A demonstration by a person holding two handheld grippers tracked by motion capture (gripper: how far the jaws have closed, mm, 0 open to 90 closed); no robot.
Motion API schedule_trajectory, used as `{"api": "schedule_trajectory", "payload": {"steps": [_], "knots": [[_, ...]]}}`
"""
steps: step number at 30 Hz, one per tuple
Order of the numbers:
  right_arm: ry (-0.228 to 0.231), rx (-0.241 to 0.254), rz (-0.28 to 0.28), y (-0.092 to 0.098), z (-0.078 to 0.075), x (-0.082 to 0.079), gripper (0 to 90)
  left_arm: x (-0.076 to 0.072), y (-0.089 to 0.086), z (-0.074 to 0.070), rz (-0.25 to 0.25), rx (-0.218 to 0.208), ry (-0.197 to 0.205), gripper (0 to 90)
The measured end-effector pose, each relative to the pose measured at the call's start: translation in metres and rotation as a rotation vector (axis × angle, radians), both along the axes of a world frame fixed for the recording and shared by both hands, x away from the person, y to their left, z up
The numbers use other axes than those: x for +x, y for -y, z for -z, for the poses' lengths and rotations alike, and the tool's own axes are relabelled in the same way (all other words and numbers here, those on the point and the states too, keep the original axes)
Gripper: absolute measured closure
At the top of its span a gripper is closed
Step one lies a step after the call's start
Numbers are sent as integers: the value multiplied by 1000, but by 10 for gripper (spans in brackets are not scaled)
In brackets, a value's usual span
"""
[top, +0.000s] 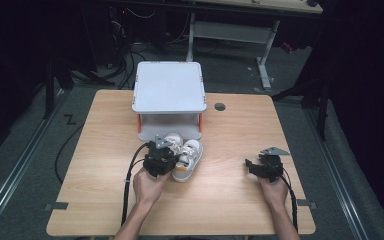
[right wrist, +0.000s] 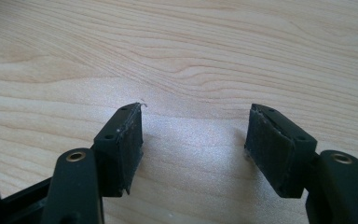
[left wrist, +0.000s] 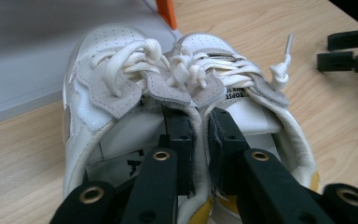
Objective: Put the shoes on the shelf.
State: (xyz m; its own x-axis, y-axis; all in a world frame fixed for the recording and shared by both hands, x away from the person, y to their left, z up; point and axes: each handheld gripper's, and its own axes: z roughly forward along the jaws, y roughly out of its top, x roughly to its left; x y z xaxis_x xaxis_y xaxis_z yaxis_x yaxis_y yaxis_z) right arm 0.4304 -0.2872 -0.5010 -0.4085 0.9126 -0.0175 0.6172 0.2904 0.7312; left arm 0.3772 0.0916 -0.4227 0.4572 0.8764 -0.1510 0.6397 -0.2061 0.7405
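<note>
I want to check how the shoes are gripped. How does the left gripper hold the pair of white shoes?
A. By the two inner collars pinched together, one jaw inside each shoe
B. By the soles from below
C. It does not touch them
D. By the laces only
A: in the left gripper view, the left gripper has one jaw inside each of the white shoes, pressing their adjoining inner collars together.

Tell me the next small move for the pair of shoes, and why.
Probably slide them forward onto the grey shelf's lower level. The left gripper pinches both shoes by their inner collars, toes toward that shelf, while the right gripper rests open on the table.
</note>
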Motion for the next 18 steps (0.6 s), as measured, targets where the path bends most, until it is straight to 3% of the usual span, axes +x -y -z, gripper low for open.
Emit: {"api": "schedule_trajectory", "payload": {"steps": [7,13,18], "knots": [[0,1,0,0,0,0,363,11,-9,0,-25,32,-15,807],[0,1,1,0,0,0,363,22,-22,1,-81,11,-27,808],[0,0,1,0,0,0,362,32,-28,5,-118,33,-38,807]]}}
